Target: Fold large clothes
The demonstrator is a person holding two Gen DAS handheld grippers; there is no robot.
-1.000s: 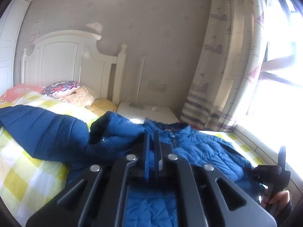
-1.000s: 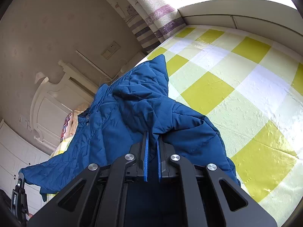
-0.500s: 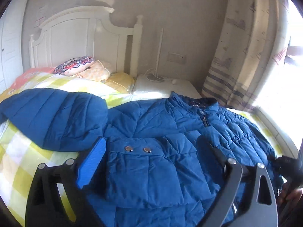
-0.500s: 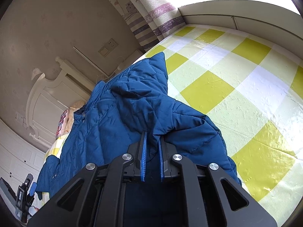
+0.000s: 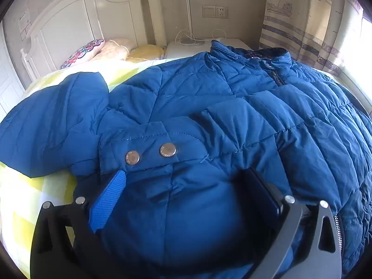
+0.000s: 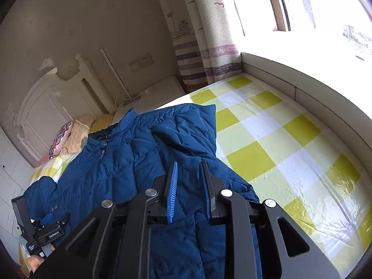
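Blue jacket [image 5: 232,107] spread front-up on bed [image 6: 279,144] for folding; left tool [image 5: 186,200] wide open, right tool [image 6: 189,186] opening, fabric slack between.

Open bedsheet [image 6: 267,139]: wide bare checked stretch between the jacket's edge and the window ledge; nothing lying on it.
Jacket [image 5: 209,107]: puffy blue bulk fills the bed's middle, collar toward the nightstand.
Sleeve [image 5: 46,125]: folded lump on the jacket's far side, bare sheet around it.
Pillows [image 5: 111,48]: stacked against the headboard [image 5: 69,23], closing off that end.
Nightstand [image 6: 158,93]: lamp pole and cable on it, tight beside the curtain [image 6: 204,46].
Window ledge [image 6: 302,76]: raised wall along the bed's side.
Left gripper [image 6: 46,223]: low at the jacket's hem (a hand below it).
Right gripper [image 6: 189,190]: fingers opening, jacket fabric beneath the gap.
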